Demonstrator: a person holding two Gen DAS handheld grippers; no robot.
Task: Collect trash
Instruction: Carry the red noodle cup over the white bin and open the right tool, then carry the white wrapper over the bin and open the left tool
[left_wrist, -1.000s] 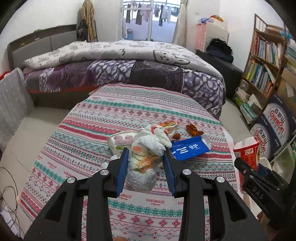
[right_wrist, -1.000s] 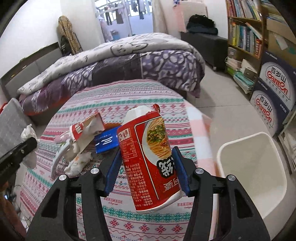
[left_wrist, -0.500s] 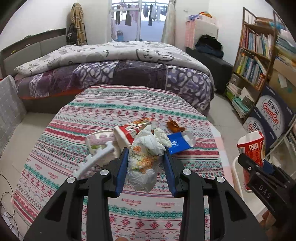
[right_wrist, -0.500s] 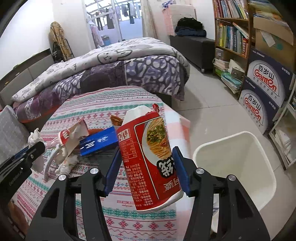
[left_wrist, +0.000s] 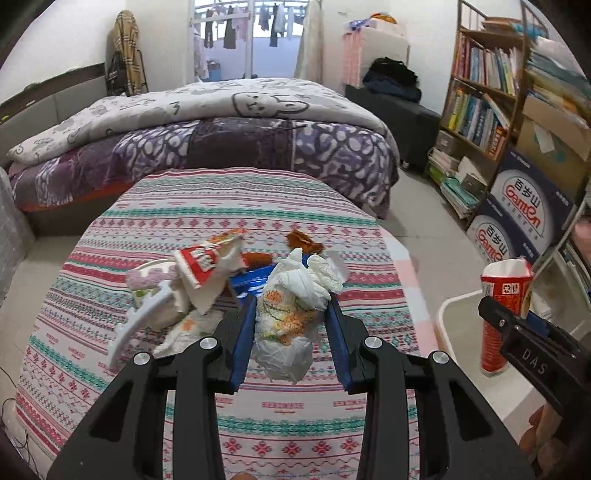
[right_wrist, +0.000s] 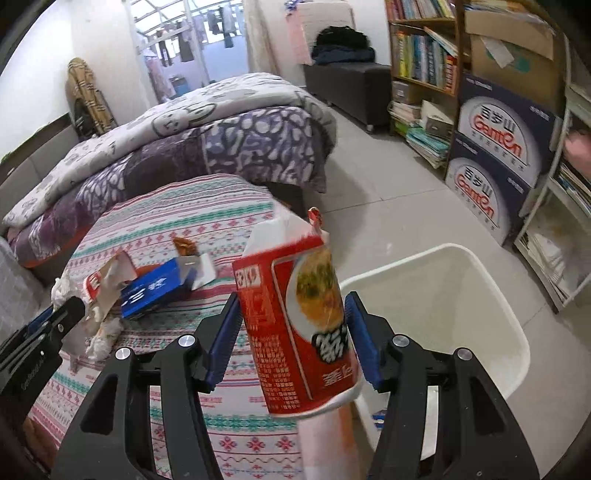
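Note:
My left gripper (left_wrist: 291, 325) is shut on a crumpled white plastic bag (left_wrist: 291, 314) with orange stains, held above the patterned tablecloth (left_wrist: 229, 206). My right gripper (right_wrist: 291, 332) is shut on a red noodle cup (right_wrist: 299, 325), tilted, beside the rim of the white trash bin (right_wrist: 476, 291). The cup also shows at the right of the left wrist view (left_wrist: 502, 291). More trash lies on the table: a torn red-and-white wrapper (left_wrist: 207, 262), a blue carton (right_wrist: 155, 288), a brown scrap (left_wrist: 301, 240) and white tissue (left_wrist: 184, 328).
A bed (left_wrist: 207, 133) with a purple patterned quilt stands behind the table. Bookshelves (left_wrist: 480, 103) and blue Ganten boxes (right_wrist: 495, 173) line the right wall. Tiled floor (right_wrist: 384, 206) lies between table, bin and shelves.
Both grippers have swung right toward the bin while keeping their loads. The noodle cup has tilted and now hangs near the bin's rim. The bin looks larger and closer.

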